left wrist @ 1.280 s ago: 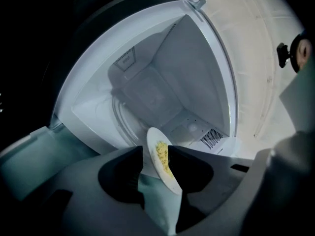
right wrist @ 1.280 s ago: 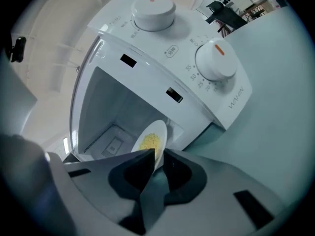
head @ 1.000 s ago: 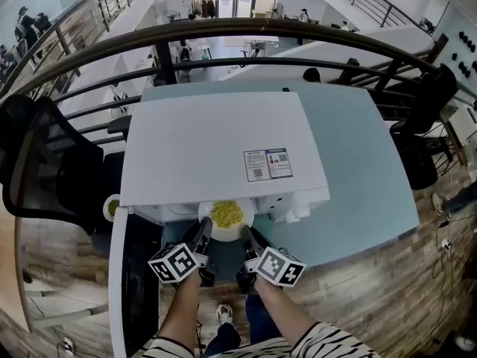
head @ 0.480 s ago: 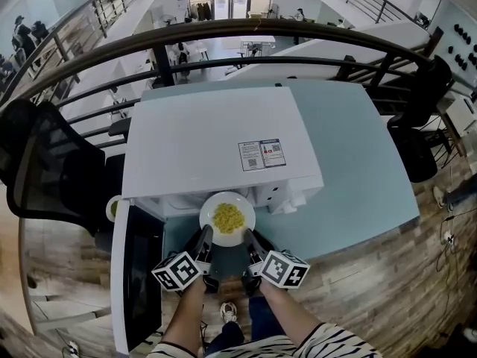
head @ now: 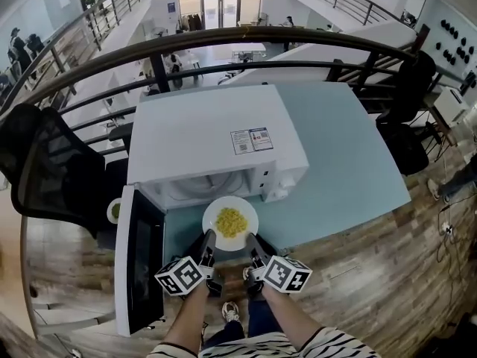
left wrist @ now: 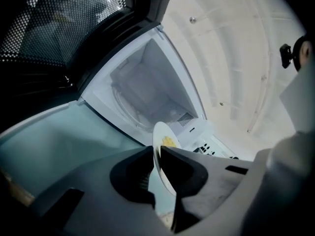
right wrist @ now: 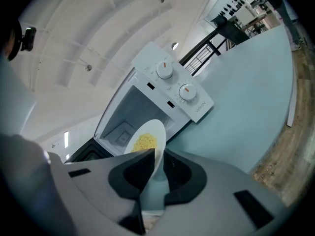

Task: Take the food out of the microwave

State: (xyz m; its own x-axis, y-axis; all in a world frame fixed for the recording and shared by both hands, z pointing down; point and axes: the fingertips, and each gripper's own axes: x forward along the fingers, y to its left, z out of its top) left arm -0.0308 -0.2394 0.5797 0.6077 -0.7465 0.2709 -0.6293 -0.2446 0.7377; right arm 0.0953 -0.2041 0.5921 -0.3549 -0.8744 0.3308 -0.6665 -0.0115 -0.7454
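1. Plate (head: 249,216) of yellow food (head: 231,221), white and round, is held level in the air just in front of the microwave (head: 209,136), fully outside its cavity and above the pale blue table (head: 343,155).
2. Left gripper (head: 209,237) is pinching the plate's near rim on the left side. Its own view shows the rim wedged between the two jaws.
3. Right gripper (head: 252,239) is pinching the same near rim on the right side, its jaws likewise pressed onto the rim.
4. Food sits heaped at the plate's centre, apart from both grips.
5. Microwave door (head: 138,267) is swung wide open to the left, just beside the left gripper.
6. Two control knobs (right wrist: 165,70) sit on the panel right of the cavity.
7. Small dish (head: 112,209) with green contents stands behind the door.
8. Black mesh chair (head: 52,170) and dark railing (head: 223,39) stand beyond the table.
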